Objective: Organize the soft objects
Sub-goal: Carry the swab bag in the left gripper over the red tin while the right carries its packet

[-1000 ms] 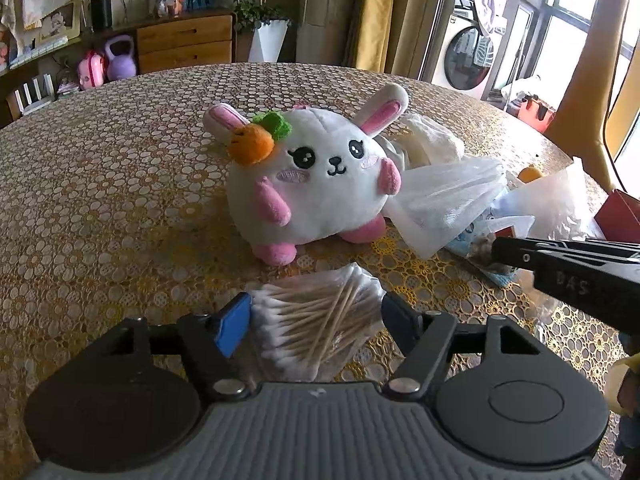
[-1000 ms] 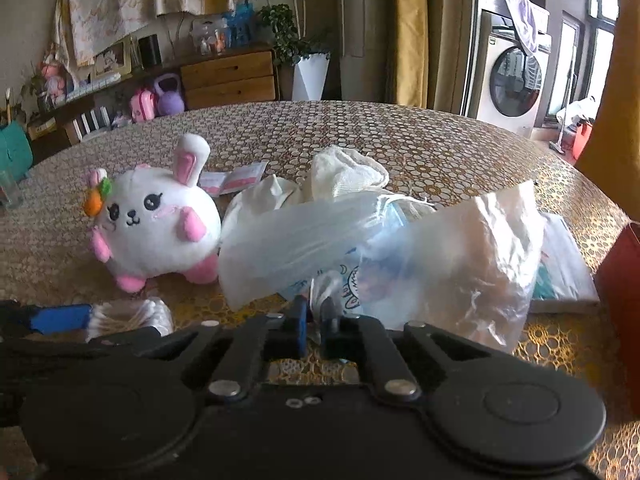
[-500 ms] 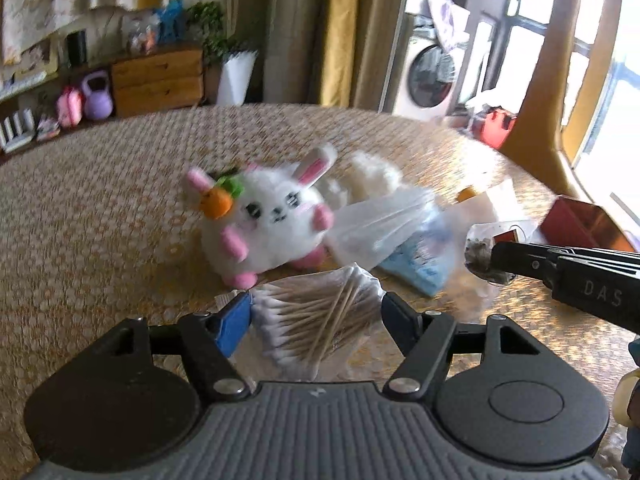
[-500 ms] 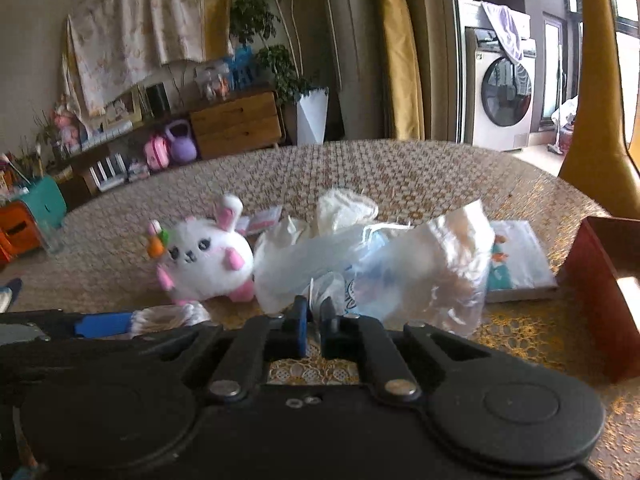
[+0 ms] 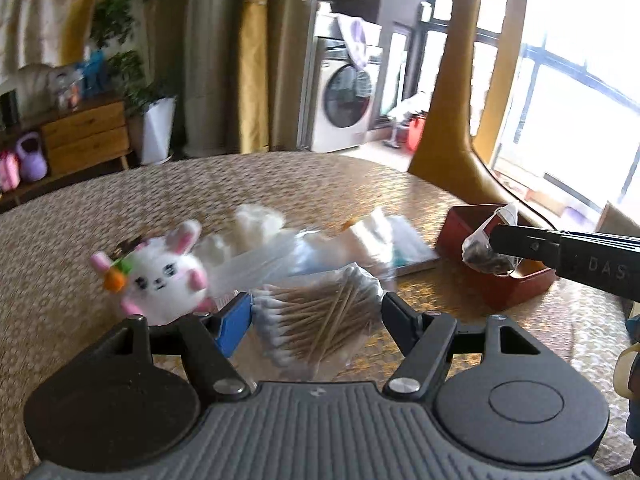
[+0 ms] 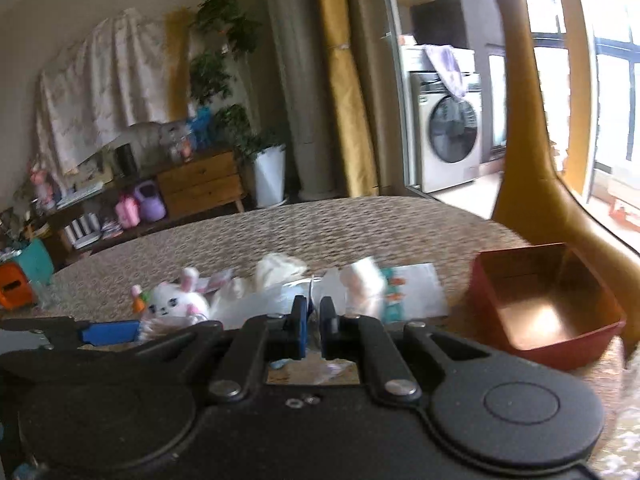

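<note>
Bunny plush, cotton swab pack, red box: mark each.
bunny plush (image 5: 162,280): left wrist view, on its white face.
cotton swab pack (image 5: 320,314): left wrist view, on the wooden sticks.
red box (image 6: 546,312): right wrist view, on its inner floor.

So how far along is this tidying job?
Nothing looks put away yet: the red box is empty. In hand: the left gripper holds a pack of cotton swabs, and the right gripper pinches a small clear bag. The plush bunny and the other bags remain on the table.

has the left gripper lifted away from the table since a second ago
Yes. The left gripper, holding the cotton swab pack, has risen and pulled back: the plush bunny looks smaller and farther.
</note>
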The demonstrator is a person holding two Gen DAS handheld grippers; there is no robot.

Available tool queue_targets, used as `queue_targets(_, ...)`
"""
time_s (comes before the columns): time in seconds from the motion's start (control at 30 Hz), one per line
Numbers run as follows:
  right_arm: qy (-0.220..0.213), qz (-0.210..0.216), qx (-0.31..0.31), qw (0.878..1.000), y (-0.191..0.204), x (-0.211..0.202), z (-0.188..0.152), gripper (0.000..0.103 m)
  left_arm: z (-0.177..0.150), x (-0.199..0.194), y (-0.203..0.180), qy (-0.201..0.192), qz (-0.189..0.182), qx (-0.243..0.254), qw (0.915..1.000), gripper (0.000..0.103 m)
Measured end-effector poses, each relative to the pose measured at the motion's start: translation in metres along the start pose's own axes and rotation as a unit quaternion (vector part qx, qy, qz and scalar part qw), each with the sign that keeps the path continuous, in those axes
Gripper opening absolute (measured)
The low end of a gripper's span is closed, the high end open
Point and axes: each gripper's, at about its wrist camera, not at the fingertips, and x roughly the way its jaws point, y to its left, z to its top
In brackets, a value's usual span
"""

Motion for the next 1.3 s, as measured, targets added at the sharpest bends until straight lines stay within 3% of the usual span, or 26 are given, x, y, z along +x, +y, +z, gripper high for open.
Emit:
queue_targets(0.33, -0.023, -0.039, 0.018, 0.999, -0.051, -0.029, 0.002, 0.005, 0.023, 0.015, -0.060, -0.008, -0.052, 0.049, 0.9974, 0.072)
queue_targets(0.7, -0.025, -0.081, 0.033, 0.996, -0.108, -0.039, 0.000, 0.007, 0.043, 0.050, -0.116, 0.000, -0.085, 0.098, 0.9915, 0.072)
queue_targets(1.1, -0.007, -0.118, 0.040, 0.992, -0.166, -0.017, 0.000, 0.007, 0.071, 0.113, -0.178, 0.010, -0.110, 0.146, 0.9831, 0.072)
queue_targets(1.3, 0.008, -0.129, 0.043, 0.991, -0.189, 0.000, -0.003, 0.007, 0.086, 0.159, -0.198, 0.036, -0.124, 0.141, 0.9816, 0.072)
